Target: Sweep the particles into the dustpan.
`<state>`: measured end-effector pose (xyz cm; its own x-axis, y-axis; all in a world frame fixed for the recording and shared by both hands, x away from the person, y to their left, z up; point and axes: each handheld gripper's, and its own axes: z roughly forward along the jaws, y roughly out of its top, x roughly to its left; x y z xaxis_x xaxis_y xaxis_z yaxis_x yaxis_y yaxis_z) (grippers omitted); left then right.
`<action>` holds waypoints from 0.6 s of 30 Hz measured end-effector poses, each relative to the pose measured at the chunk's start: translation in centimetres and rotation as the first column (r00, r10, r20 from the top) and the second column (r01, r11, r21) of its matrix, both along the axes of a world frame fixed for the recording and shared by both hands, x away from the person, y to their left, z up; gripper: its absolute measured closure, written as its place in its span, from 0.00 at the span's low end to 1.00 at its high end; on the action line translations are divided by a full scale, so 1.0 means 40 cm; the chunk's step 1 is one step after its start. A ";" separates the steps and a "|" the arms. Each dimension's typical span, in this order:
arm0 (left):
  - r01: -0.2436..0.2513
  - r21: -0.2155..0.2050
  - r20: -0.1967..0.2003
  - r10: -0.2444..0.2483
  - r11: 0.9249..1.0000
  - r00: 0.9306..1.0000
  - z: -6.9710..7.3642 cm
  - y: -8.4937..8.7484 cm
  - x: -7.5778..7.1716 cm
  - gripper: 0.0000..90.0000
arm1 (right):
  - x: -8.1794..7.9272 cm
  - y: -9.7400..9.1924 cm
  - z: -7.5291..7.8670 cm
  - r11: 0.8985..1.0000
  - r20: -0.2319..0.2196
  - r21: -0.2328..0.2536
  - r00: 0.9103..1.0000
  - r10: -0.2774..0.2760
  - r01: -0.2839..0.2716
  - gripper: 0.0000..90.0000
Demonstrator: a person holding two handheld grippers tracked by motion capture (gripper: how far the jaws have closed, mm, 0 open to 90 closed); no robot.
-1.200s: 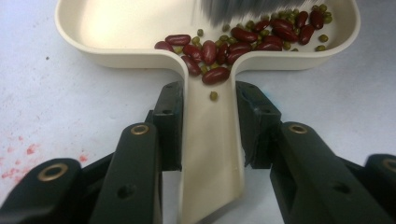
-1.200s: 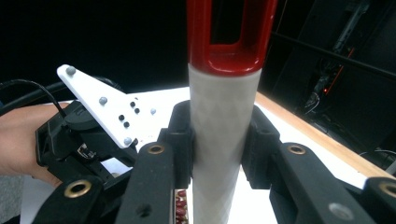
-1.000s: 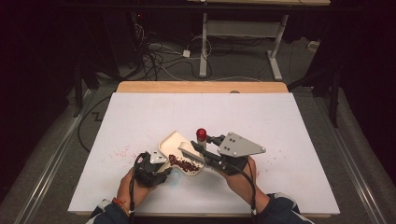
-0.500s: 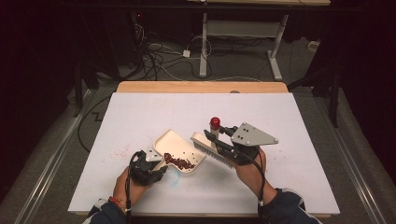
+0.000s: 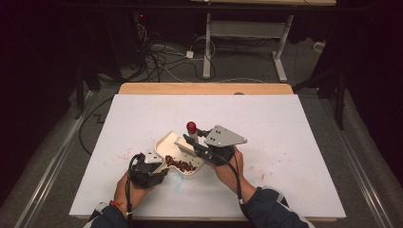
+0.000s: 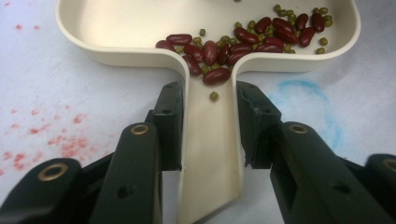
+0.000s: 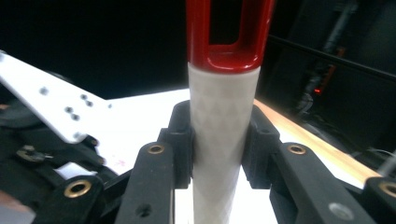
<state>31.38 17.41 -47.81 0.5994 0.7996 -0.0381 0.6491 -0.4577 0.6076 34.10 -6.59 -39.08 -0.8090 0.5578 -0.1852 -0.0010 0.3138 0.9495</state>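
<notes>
Nearest the person, the left hand-held gripper (image 6: 205, 140) clamps the handle of a cream dustpan (image 6: 116, 28) lying on the white bench (image 5: 285, 142); red beans (image 6: 210, 49) and small green beans pool at the handle's mouth. Beyond it, the right hand-held gripper (image 7: 217, 140) is closed on the white, red-tipped brush handle (image 7: 223, 140), brush head over the pan. Risk: a hard sweep could flick beans over the low rim, or tilting the pan could send them down the open handle channel.
</notes>
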 end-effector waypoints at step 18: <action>-0.119 -0.020 0.014 0.119 0.993 0.993 -0.002 0.065 0.011 0.70 | -0.022 -0.038 0.061 0.996 0.001 0.076 0.999 0.053 -0.053 0.77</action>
<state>31.83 20.02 -47.91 0.5004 0.8646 -0.0459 0.6890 -0.3655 0.6258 33.22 -8.09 -36.66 -0.8382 0.5263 -0.1432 -0.0151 0.2400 0.9706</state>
